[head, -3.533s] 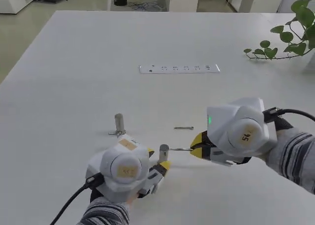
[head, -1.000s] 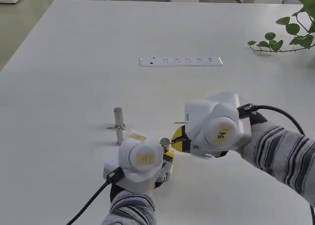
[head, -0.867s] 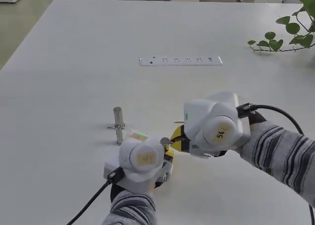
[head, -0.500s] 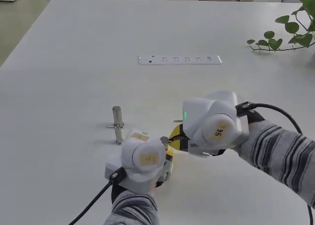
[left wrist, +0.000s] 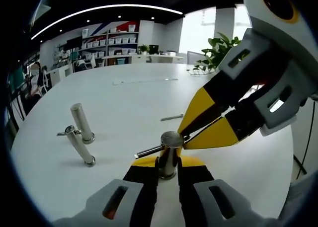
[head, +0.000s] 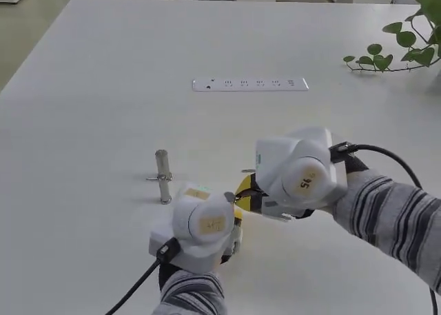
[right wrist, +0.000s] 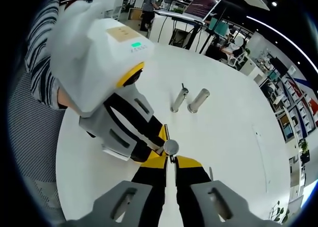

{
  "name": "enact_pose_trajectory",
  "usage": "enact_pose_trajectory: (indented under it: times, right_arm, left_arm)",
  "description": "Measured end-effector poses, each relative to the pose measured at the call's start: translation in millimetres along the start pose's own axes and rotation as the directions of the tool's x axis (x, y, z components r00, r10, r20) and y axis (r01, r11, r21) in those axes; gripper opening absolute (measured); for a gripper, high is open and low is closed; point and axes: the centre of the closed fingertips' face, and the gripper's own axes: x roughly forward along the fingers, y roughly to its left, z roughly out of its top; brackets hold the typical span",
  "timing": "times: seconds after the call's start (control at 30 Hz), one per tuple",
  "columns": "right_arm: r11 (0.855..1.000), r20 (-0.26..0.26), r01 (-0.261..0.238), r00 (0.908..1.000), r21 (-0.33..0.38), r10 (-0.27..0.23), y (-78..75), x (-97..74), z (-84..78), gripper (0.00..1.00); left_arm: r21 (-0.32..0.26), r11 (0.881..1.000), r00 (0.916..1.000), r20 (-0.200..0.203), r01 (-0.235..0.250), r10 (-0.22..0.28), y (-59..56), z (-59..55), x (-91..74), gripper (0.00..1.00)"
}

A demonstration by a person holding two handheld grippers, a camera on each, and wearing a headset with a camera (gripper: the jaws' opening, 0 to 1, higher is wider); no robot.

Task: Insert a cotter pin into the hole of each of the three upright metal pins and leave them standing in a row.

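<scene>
My left gripper (left wrist: 169, 166) is shut on the lower part of an upright metal pin (left wrist: 170, 147) near the table's front. My right gripper (right wrist: 171, 161) is shut on a thin cotter pin (left wrist: 149, 150) that passes through this pin's hole; its tip sticks out on the far side. In the head view the two grippers meet at the pin (head: 229, 197), left gripper (head: 233, 217) below, right gripper (head: 242, 194) from the right. Two more metal pins stand to the left: a bare one (left wrist: 82, 121) and one (left wrist: 79, 146) with a cotter pin across it. A loose cotter pin (left wrist: 172, 117) lies behind.
A white power strip (head: 250, 85) lies across the middle of the white table (head: 89, 94). A leafy plant (head: 406, 32) reaches in at the far right corner. Cables trail from both grippers toward the front edge.
Since 3.5 s ago my right gripper has moved left with the cotter pin, up against the held metal pin. Over the last second both grippers have barely shifted.
</scene>
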Motion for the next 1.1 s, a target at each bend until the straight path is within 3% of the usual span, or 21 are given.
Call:
enact_pose_trajectory:
  times: [0.13, 0.33, 0.43, 0.77, 1.1]
  right_arm:
    - [1.0, 0.005, -0.005, 1.0, 0.019, 0.005, 1.1, -0.4, -0.6, 0.04]
    - [0.993, 0.04, -0.022, 0.9991, 0.114, 0.018, 0.4, -0.2, 2.5, 0.1]
    - [0.987, 0.061, -0.037, 0.9977, 0.156, 0.028, 0.5, 1.7, 6.5, 0.11]
    - [0.967, 0.076, -0.075, 0.9954, 0.242, 0.059, 0.7, 14.4, 9.1, 0.11]
    - [0.95, 0.076, -0.088, 0.9948, 0.301, 0.069, 2.6, 19.0, 7.7, 0.09]
  left_arm:
    - [0.003, 1.0, 1.0, -0.007, -0.007, 0.007, 2.8, -0.8, -0.2, 0.18]
    - [0.016, 1.0, 0.9995, -0.031, 0.001, 0.0, 5.5, -5.5, -5.9, 0.25]
    - [0.054, 0.998, 0.9995, -0.03, 0.014, -0.013, 4.0, -4.3, -11.0, 0.29]
    - [0.072, 0.996, 0.9986, -0.023, 0.05, -0.048, 4.0, 0.5, -23.4, 0.4]
    - [0.064, 0.996, 0.9978, -0.014, 0.065, -0.065, 8.0, 2.4, -39.5, 0.45]
